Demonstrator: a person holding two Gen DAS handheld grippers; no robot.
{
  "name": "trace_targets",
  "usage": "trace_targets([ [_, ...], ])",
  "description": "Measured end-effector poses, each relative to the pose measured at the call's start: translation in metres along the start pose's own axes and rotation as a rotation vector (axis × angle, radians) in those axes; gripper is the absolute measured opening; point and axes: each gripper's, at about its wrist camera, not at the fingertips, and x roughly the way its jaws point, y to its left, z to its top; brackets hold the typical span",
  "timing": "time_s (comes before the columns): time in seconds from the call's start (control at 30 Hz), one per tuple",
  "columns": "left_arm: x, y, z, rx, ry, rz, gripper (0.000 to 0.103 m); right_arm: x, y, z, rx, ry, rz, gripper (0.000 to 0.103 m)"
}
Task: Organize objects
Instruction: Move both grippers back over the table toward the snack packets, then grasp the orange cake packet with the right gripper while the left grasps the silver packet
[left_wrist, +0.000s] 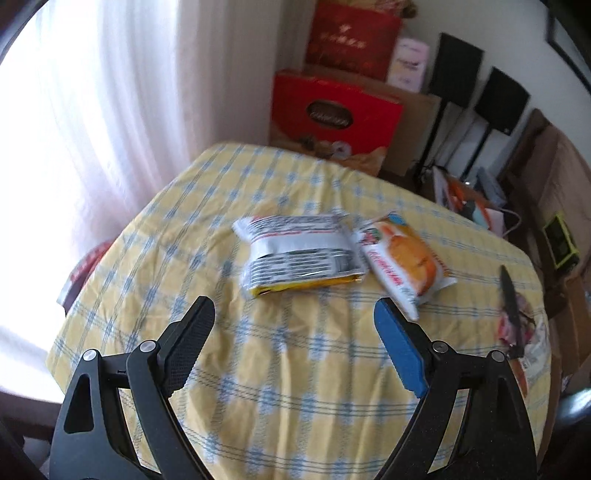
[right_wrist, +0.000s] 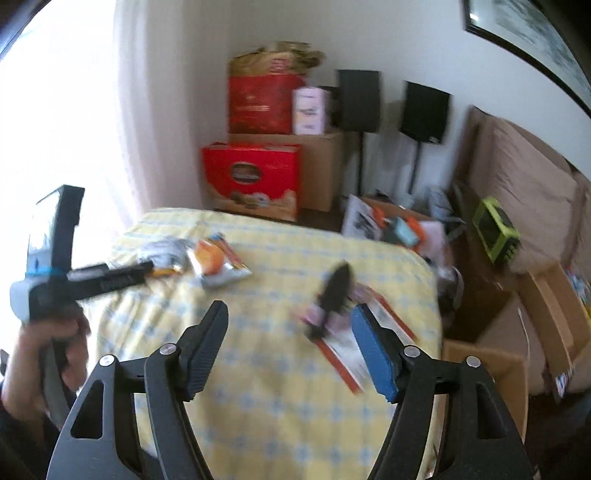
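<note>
On the yellow checked tablecloth (left_wrist: 295, 369) a silver-white packet (left_wrist: 299, 254) lies flat beside an orange snack packet (left_wrist: 406, 258). My left gripper (left_wrist: 293, 303) hangs open just in front of them, with nothing between its fingers. At the table's right edge a black knife-like tool (left_wrist: 511, 314) rests on a flat pink and white packet (left_wrist: 532, 347). In the right wrist view my right gripper (right_wrist: 290, 308) is open above the cloth. The black tool (right_wrist: 334, 295) and its packet (right_wrist: 354, 350) lie just ahead of the blue pad (right_wrist: 373, 350). The picture is blurred.
A hand (right_wrist: 48, 343) holds the left gripper at the left edge. Red boxes (right_wrist: 255, 177) and cardboard stand behind the table, with two black speakers (right_wrist: 424, 110) on stands. An open cardboard box (right_wrist: 491, 376) sits beside the table's right edge. A bright curtain (left_wrist: 92, 129) hangs on the left.
</note>
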Motion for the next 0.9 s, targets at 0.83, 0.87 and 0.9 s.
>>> trace_targets([
  [0.83, 0.017, 0.049, 0.001, -0.096, 0.055, 0.053, 0.087, 0.207, 0.083, 0.038, -0.143, 0.288, 0.143, 0.064],
  [0.87, 0.017, 0.05, 0.001, -0.097, 0.055, 0.053, 0.087, 0.208, 0.082, 0.037, -0.139, 0.294, 0.152, 0.057],
  [0.9, 0.017, 0.051, 0.001, -0.098, 0.054, 0.055, 0.087, 0.208, 0.081, 0.037, -0.132, 0.293, 0.156, 0.056],
])
